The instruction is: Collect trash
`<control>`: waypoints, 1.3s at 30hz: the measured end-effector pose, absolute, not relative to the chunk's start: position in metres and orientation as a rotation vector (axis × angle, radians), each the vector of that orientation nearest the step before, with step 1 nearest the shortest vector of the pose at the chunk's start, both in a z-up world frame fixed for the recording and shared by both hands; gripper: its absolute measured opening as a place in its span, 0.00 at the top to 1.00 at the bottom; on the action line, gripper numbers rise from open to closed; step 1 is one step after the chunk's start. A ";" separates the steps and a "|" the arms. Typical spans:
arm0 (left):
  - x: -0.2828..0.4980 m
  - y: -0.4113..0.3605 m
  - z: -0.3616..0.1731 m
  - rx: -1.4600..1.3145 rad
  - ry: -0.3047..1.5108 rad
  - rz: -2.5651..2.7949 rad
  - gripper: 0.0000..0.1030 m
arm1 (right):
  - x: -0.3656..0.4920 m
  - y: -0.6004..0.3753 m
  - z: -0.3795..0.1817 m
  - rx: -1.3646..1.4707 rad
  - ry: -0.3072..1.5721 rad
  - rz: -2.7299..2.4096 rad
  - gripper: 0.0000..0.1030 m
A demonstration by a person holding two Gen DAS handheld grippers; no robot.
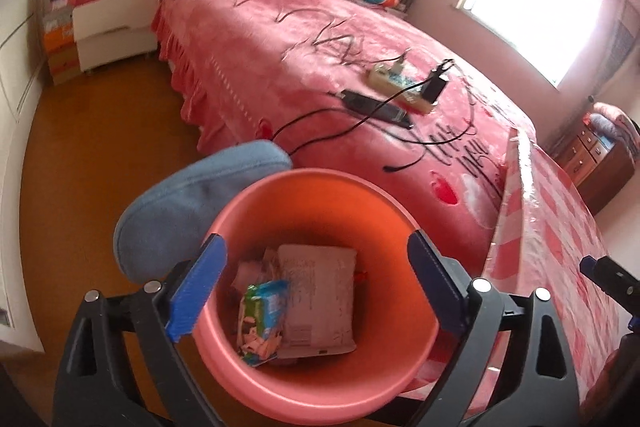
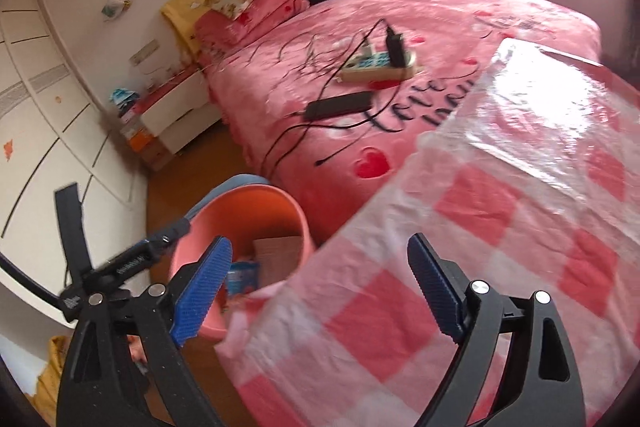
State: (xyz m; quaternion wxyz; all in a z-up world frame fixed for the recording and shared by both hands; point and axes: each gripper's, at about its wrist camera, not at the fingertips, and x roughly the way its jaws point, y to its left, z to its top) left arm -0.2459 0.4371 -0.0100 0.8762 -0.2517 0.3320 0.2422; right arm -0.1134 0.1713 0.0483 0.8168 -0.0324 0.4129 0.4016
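left gripper (image 1: 316,287): nearest the lens in the left wrist view; blue-padded jaws stand wide apart with nothing pressed between them, poised above the mouth of the bin.
right gripper (image 2: 320,287): nearest the lens in the right wrist view; jaws likewise spread wide and empty, over the near part of the desk; its tip also shows at the right edge of the left wrist view.
bed (image 1: 320,39): largest item, pink cover with black lettering and red hearts, pillows and a rolled quilt at the head.
desk (image 2: 500,227): pink-and-white checked cover under glossy clear film, set against the foot of the bed; the surface in view carries nothing.
bin (image 1: 320,187): round salmon-pink plastic, upright on the brown floor just beside the desk edge and near the bed.
blue cushion (image 1: 192,203): padded blue shape touching the bin's far left rim; its nature cannot be told.
trash, pale packet (image 1: 320,299): flat, lying on the bin floor.
trash, blue-green wrapper (image 1: 262,319): crumpled, resting against the pale packet's left side, inside the bin.
power strip (image 2: 378,65): on the bed with a black charger plugged in, cables trailing.
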 end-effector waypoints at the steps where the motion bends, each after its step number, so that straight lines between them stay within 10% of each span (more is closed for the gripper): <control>1: -0.244 0.433 -0.006 -0.508 0.690 0.500 0.08 | -0.115 0.164 0.049 -0.083 0.859 0.830 0.14; 39: -0.146 0.202 0.053 -0.218 0.662 0.065 0.04 | -0.096 -0.044 0.066 0.002 0.616 0.354 0.10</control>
